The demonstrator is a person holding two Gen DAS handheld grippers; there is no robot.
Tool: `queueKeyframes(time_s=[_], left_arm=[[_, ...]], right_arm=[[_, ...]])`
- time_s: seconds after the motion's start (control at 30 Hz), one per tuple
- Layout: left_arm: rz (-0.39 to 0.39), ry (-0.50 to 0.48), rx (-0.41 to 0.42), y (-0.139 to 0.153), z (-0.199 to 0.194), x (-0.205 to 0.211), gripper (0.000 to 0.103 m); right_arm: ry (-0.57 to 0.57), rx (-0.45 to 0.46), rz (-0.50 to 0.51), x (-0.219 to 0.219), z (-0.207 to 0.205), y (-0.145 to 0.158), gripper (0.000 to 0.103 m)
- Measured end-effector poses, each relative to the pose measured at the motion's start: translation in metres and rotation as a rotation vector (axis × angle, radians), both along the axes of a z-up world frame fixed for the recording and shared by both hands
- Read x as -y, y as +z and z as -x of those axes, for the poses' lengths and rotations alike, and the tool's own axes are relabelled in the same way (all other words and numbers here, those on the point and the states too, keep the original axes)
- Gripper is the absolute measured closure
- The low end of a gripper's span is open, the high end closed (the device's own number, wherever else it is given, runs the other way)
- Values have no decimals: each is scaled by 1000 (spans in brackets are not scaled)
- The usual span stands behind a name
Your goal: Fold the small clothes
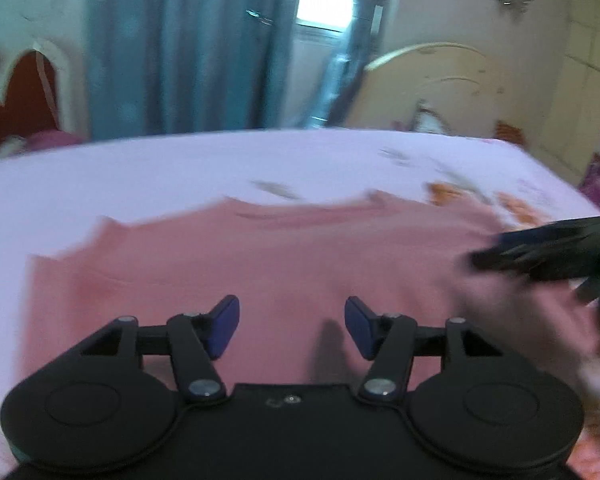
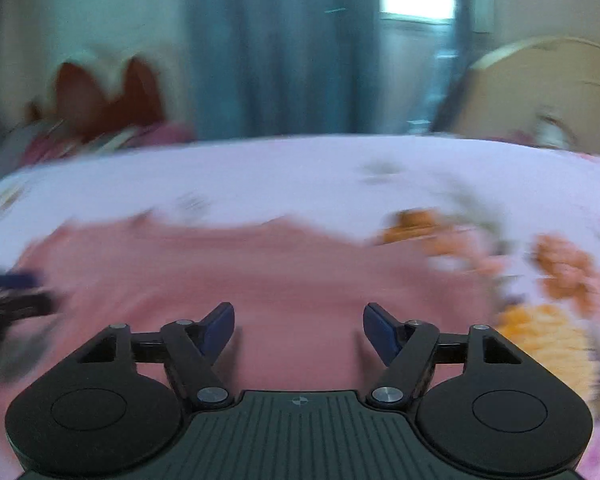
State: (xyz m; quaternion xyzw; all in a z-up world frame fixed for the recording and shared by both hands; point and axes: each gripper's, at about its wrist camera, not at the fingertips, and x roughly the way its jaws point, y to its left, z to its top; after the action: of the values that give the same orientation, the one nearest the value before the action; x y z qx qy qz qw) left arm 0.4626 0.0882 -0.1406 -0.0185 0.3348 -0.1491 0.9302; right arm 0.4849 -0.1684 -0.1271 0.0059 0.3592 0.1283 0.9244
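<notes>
A bed with a pale floral sheet (image 1: 140,176) stands before blue curtains (image 1: 172,60); no readable writing shows. A pink garment (image 1: 280,256) lies spread on it. The left gripper (image 1: 292,326) and right gripper (image 2: 298,330) hover over its near edge, jaws spread, holding nothing.

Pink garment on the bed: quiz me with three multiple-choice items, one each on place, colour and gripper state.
1. Where does the pink garment lie?
A. on the bedsheet
B. on the floor
C. on a chair

2. What colour are the curtains?
A. red
B. blue
C. yellow

3. What is between the fingers of the left hand-held gripper?
A. a garment fold
B. a hanger
C. nothing

Answers: 1 A, it is spread flat on the floral bedsheet. 2 B, blue drapes hang beside the window. 3 C, the jaws stand apart with only flat cloth beyond.
</notes>
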Motion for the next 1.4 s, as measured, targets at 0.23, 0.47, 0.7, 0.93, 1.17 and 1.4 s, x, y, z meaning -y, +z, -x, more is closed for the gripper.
queueKeyframes(time_s=[0.23,0.47,0.7,0.93,1.17,1.4], left_arm=[[-72,15,-22,-16,13,-3,42],[-115,189,-59,-17,46,-85,39],[-69,59,-16,-6,65,1,41],[-94,-4,-67,-26,84,44,42],[-123,150,-62,-25,101,-22,42],[-56,317,-84,-23,110,-80,45]], right_arm=[[28,-66,106,5,16,-16,47],[-244,-120,100,100,43,-14,47],[-23,-48,-38,13,79,15,52],[70,-120,25,-39,112,-10,70],[-153,-130,63,51,112,-5,70],[-203,-122,104,102,132,-2,70]])
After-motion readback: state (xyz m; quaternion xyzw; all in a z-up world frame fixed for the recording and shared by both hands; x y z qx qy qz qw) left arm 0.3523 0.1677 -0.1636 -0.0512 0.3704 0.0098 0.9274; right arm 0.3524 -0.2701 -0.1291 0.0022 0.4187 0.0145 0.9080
